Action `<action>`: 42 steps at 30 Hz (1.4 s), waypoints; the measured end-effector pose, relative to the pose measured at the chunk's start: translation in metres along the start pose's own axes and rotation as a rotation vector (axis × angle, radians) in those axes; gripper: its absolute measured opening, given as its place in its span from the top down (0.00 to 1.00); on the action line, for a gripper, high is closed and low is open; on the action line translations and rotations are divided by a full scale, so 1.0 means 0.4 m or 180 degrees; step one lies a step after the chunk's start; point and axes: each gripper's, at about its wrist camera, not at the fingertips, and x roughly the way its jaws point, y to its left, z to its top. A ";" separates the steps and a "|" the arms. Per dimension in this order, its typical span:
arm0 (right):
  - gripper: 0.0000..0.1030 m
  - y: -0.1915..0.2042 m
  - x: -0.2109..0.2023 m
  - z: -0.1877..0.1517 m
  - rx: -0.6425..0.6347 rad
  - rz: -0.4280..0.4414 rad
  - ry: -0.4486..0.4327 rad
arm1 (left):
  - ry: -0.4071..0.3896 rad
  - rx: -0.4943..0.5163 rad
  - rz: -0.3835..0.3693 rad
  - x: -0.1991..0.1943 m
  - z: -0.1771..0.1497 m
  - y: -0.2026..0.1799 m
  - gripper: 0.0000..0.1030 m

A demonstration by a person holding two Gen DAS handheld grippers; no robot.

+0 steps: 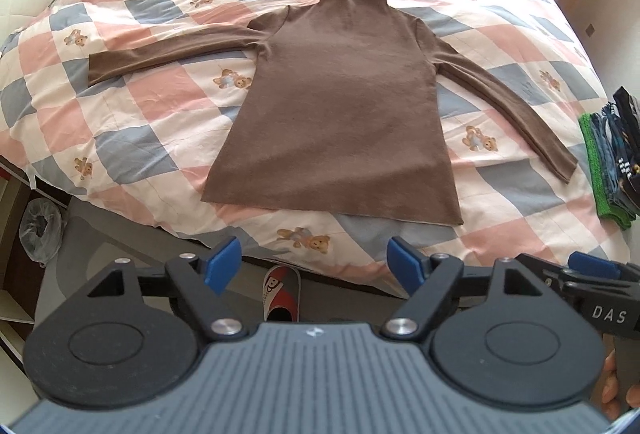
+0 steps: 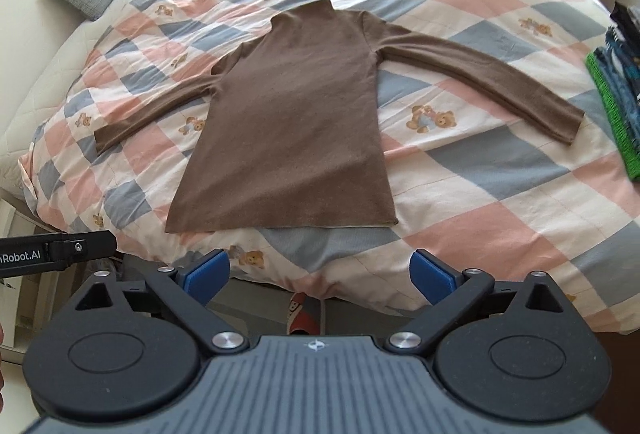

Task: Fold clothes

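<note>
Brown turtleneck, laid flat, unfolded

Item 1: brown long-sleeved top [image 1: 336,102], spread flat on the checked quilt [image 1: 132,102] straight ahead of both your grippers. Long axis runs directly away from you: hem nearest your fingertips, high collar at the far end. Sleeves lie out to either side, the one on your right angled back toward you.

Item 2: left gripper [image 1: 316,266], blue pads spread wide, holding nothing, hanging short of the bed edge and just below the hem.

Item 3: right gripper [image 2: 320,274], likewise wide apart and empty, beside the left one, in line with the hem's right half.

Item 4: stack of folded clothes [image 1: 612,162], far off to your right on the quilt.

Status, by my reading: no fold is made yet; you are at the approach. Your next move likely calls for reaching forward over the hem and pinching a sleeve or side edge to bring it across the body.
</note>
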 end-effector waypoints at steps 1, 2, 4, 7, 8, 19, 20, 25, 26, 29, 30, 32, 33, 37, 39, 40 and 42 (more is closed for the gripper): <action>0.02 0.000 -0.006 -0.001 -0.0018 0.0002 -0.0013 | -0.0003 0.0011 -0.0001 -0.004 -0.002 -0.003 0.23; 0.02 -0.002 -0.010 -0.001 -0.0023 0.0003 -0.0020 | -0.0005 0.0020 -0.0003 -0.006 -0.001 -0.007 0.23; 0.02 -0.009 -0.016 -0.001 -0.0023 0.0005 -0.0031 | -0.0011 0.0033 -0.0007 -0.009 0.000 -0.012 0.22; 0.02 -0.013 -0.021 0.001 -0.0020 -0.0018 -0.0026 | -0.0017 0.0046 -0.0014 -0.011 0.005 -0.019 0.21; 0.02 -0.013 -0.023 0.001 -0.0024 -0.0032 -0.0024 | -0.0027 0.0054 -0.0017 -0.013 0.008 -0.022 0.21; 0.02 0.000 -0.032 0.026 -0.0168 -0.0134 -0.0051 | -0.0120 0.0078 -0.0010 -0.028 0.039 -0.039 0.16; 0.02 0.001 -0.032 0.030 -0.0189 -0.0145 -0.0050 | -0.0125 0.0070 -0.0009 -0.028 0.041 -0.040 0.16; 0.02 0.006 -0.022 0.046 -0.0274 -0.0185 -0.0042 | -0.0130 0.0033 0.0005 -0.021 0.050 -0.036 0.13; 0.02 0.007 -0.017 0.050 -0.0284 -0.0183 -0.0032 | -0.0123 0.0023 0.0009 -0.017 0.053 -0.034 0.13; 0.02 0.012 -0.004 0.069 -0.0318 -0.0197 -0.0020 | -0.0101 0.0009 0.0010 -0.005 0.063 -0.028 0.13; 0.02 0.013 0.001 0.075 -0.0325 -0.0208 -0.0024 | -0.0097 0.0013 0.0007 0.001 0.070 -0.026 0.13; 0.02 0.014 0.014 0.093 -0.0309 -0.0225 -0.0029 | -0.0094 0.0026 0.0001 0.015 0.089 -0.025 0.12; 0.02 0.013 0.022 0.105 -0.0299 -0.0227 -0.0034 | -0.0092 0.0033 -0.0002 0.022 0.099 -0.024 0.12; 0.02 0.020 0.061 0.157 -0.0282 -0.0249 -0.0048 | -0.0102 0.0063 -0.0031 0.061 0.145 -0.018 0.12; 0.02 0.026 0.084 0.189 -0.0270 -0.0266 -0.0051 | -0.0101 0.0086 -0.0051 0.082 0.181 -0.011 0.11; 0.02 0.030 0.096 0.207 -0.0259 -0.0275 -0.0051 | -0.0100 0.0098 -0.0062 0.093 0.199 -0.007 0.11; 0.02 0.039 0.119 0.246 -0.0227 -0.0306 -0.0042 | -0.0081 0.0118 -0.0070 0.117 0.243 0.002 0.11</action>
